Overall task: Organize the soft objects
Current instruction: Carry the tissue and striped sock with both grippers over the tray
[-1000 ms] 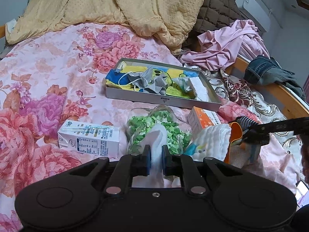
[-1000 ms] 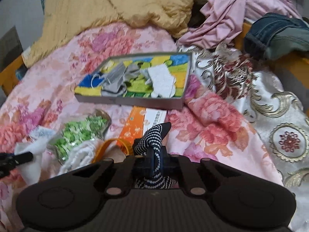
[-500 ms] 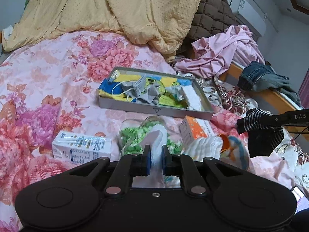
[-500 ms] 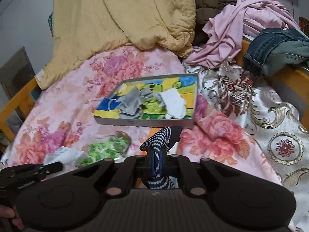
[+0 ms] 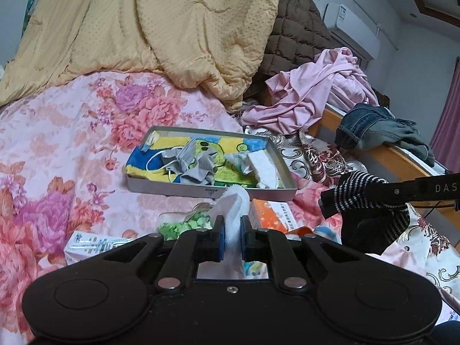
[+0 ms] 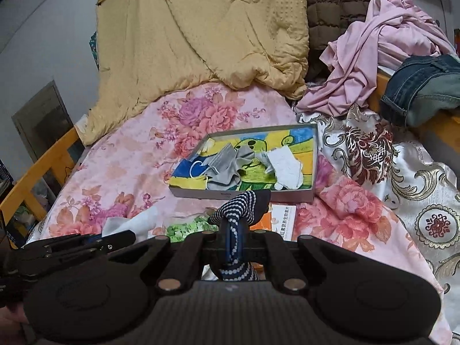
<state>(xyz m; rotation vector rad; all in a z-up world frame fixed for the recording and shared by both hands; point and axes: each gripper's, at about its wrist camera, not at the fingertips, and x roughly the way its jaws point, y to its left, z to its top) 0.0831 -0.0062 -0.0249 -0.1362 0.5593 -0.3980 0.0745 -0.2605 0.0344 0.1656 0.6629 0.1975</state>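
On a bed spread with a pink floral satin cover (image 5: 72, 132), below a heaped yellow quilt (image 5: 161, 28), I hold two soft items clear of the bedding, one in each claw. The shallow grey cardboard box (image 5: 201, 192), lined with a bright yellow, blue and green cartoon towel (image 5: 230, 169) and already holding grey cloths and a white sock, lies just ahead of both claws. In my judgement this is the carrying step: both pieces are picked up and not yet delivered.

My left gripper (image 5: 231, 237) is pinched on a white knit sock (image 5: 233, 201), which stands up between the blue pads. My right gripper (image 6: 235, 240) is pressed tight on a black sock with white dotted stripes (image 6: 244, 201), its toe curling forward over the fingers.

Next, I judge, each claw must travel forward over the box rim, low enough that the limp fabric falls inside, then spread to let go.

Smaller clutter lies beneath: a clear bag of green pieces (image 5: 184, 225), an orange and white carton (image 5: 271, 214) printed with characters too small to read, and a white carton (image 5: 95, 243) with illegible blue print. The right claw's arm, seen from the left camera, reads "DAS" before the frame cuts it off.
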